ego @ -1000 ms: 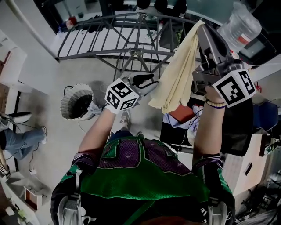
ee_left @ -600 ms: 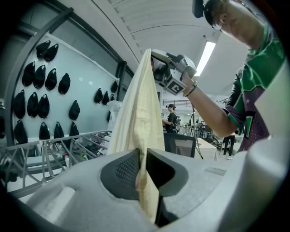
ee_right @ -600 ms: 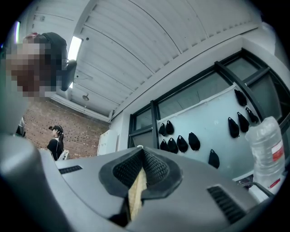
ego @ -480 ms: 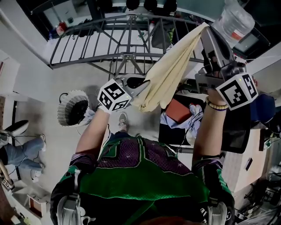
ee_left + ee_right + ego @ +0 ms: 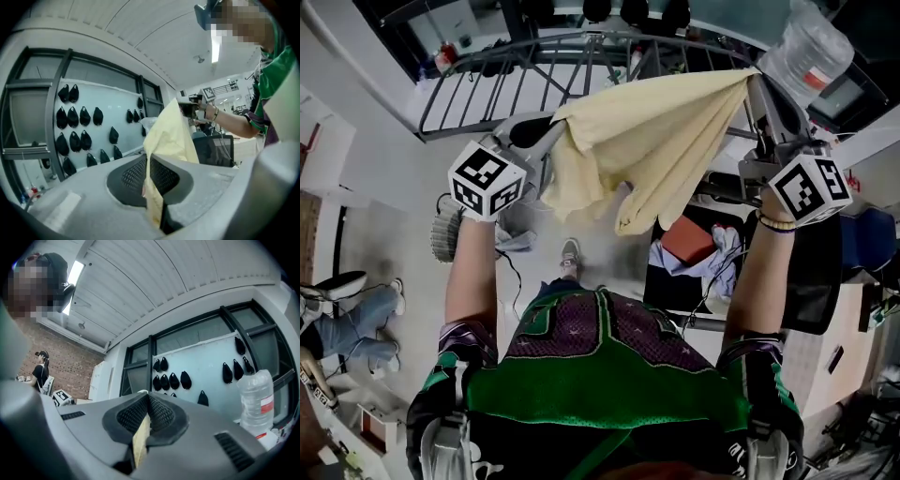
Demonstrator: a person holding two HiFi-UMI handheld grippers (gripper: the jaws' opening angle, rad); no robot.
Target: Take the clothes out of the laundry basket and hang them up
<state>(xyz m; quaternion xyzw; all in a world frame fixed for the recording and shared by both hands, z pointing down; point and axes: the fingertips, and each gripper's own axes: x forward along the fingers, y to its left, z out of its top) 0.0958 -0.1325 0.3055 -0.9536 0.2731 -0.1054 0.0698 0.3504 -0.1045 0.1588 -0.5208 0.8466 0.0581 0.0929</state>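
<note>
Two corners of the pale yellow cloth [image 5: 656,131] are pinched: the left gripper [image 5: 548,136] is clamped tight on one, the right gripper [image 5: 757,82] on the other. The cloth hangs spread between them, in front of the metal drying rack [image 5: 487,80]. The laundry basket [image 5: 441,239] sits on the floor below.

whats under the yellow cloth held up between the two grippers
The grey drying rack runs beneath the yellow cloth, which covers its middle bars. Past the cloth's lower edge, a shoe and a red item in a dark container show. Whatever lies directly below is hidden.
</note>
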